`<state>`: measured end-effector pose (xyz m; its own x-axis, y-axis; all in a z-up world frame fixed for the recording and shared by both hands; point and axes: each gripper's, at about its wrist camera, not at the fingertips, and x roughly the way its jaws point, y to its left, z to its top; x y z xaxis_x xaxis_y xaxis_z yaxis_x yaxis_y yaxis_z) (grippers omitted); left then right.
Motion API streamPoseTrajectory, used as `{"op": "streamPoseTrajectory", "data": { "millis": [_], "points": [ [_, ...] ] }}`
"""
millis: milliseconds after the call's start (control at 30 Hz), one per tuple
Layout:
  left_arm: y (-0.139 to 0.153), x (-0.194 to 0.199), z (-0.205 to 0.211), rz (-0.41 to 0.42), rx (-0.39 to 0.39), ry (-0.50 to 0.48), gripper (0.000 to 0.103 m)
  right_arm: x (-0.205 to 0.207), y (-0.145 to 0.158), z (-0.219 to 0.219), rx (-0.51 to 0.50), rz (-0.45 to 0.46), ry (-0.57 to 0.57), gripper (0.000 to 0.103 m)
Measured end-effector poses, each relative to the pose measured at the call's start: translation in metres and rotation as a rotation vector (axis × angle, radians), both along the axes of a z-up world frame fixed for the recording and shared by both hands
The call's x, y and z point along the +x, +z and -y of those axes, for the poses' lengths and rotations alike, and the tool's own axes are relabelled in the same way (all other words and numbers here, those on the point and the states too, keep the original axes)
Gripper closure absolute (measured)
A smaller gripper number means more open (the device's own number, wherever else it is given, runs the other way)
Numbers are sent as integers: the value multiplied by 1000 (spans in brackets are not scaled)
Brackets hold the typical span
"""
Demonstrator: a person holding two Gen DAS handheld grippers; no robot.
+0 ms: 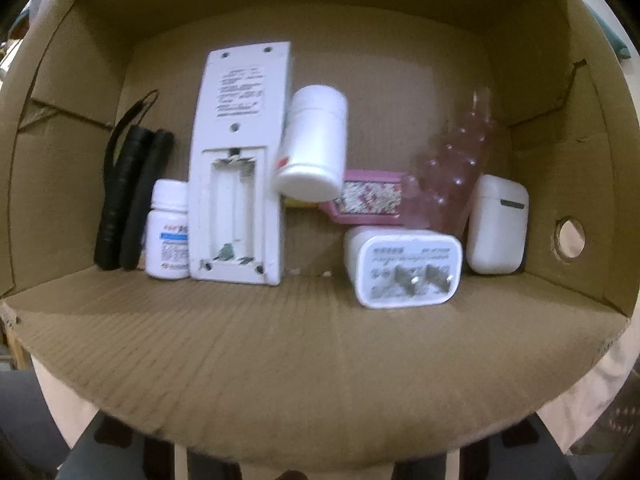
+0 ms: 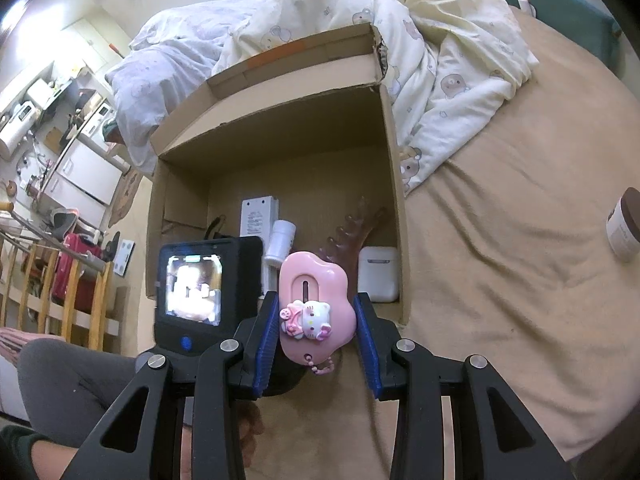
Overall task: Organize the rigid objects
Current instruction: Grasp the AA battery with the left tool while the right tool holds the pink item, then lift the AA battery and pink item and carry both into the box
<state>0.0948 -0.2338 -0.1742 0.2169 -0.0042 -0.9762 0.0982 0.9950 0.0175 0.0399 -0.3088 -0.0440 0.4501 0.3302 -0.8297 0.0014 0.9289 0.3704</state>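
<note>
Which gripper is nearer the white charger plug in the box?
Left. The right wrist view shows the left gripper at the cardboard box mouth, facing the charger plug. The right gripper, holding a pink Hello Kitty case, sits farther back.

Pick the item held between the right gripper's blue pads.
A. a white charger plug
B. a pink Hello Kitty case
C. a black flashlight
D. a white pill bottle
B: in the right wrist view the right gripper has its blue pads on either side of the pink Hello Kitty case, in front of the cardboard box.
</note>
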Motion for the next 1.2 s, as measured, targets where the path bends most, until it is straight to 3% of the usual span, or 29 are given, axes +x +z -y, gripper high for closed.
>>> {"op": "streamPoseTrajectory", "data": {
  "millis": [200,400,700,1000,1200],
  "points": [
    [8,-14,-23,-5,24,-4,63,2,-4,-3,-20,-14,5,64],
    [26,-34,-70,1,20,5,63,3,-7,-6,-39,-24,5,64],
    [79,-55,-149,103,2,10,63,5,-5,-13,-51,-13,13,64],
    [139,-39,-167,209,-19,-15,63,15,-4,-20,-58,3,22,64],
    [142,-8,-158,225,-34,-35,63,30,3,-22,-63,42,25,64]
  ]
}}
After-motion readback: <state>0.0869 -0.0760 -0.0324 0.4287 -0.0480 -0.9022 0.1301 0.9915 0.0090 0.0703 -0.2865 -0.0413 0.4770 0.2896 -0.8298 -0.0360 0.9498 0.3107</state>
